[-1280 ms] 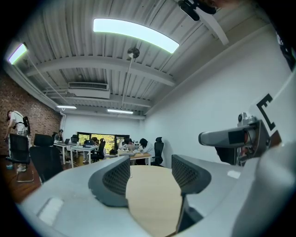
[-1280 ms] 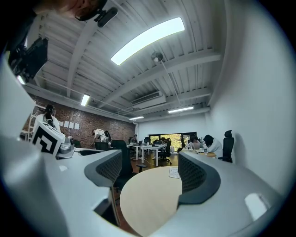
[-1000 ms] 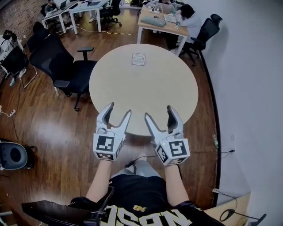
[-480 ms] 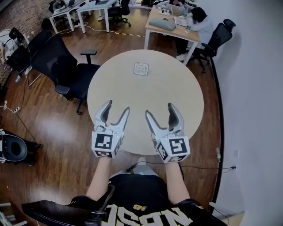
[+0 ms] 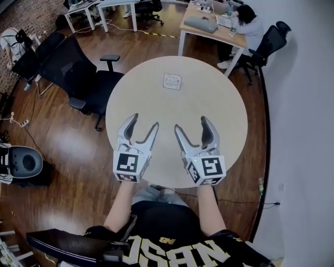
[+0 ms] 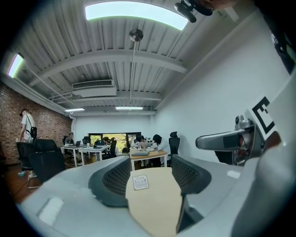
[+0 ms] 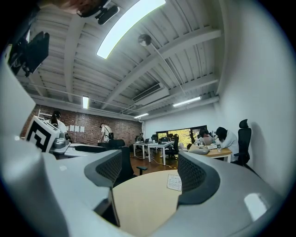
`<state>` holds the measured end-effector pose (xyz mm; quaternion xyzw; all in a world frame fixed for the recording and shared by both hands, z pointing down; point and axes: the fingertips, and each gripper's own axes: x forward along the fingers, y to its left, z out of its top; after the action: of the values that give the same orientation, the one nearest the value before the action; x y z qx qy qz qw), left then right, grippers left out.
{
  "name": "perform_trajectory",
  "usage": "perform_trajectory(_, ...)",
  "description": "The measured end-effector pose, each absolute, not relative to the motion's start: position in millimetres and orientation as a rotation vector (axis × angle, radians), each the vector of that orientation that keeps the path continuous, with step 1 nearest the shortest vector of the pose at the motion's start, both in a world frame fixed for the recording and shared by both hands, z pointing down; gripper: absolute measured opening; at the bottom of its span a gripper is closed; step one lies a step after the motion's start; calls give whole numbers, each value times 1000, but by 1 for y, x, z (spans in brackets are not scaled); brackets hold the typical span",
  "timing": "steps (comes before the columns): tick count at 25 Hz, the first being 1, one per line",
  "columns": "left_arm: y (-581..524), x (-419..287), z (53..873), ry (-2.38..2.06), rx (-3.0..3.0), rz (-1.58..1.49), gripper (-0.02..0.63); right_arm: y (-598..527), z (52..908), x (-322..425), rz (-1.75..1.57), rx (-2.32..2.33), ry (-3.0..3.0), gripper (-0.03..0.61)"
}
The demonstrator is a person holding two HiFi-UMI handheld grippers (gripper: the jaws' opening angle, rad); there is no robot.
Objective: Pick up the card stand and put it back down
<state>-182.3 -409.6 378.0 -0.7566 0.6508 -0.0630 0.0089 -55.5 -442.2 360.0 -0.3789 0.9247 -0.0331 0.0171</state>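
Note:
The card stand (image 5: 172,81) is a small white printed card standing on the far part of the round beige table (image 5: 224,112). It also shows as the card stand (image 6: 140,182) in the left gripper view and the card stand (image 7: 175,182) in the right gripper view. My left gripper (image 5: 143,124) hovers over the table's near half, open and empty. Beside it my right gripper (image 5: 192,125) is also open and empty. Both are well short of the stand and point toward it.
A black office chair (image 5: 83,78) stands at the table's left. A wooden desk (image 5: 211,31) with a seated person (image 5: 249,23) lies beyond the table, with another black chair (image 5: 271,44) at the right. White desks (image 5: 107,6) sit far back left. The white wall runs along the right.
The head view has shifted, so the table and stand now sit lower and slightly right in frame. Both grippers have moved a little forward over the table, still open.

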Motion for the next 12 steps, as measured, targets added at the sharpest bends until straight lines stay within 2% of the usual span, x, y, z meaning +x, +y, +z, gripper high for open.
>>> perform_trajectory(12, -462, -213, 364, 1982, -2374, -132, 282, -492, 352, -71, -62, -1311, 2819, 377)
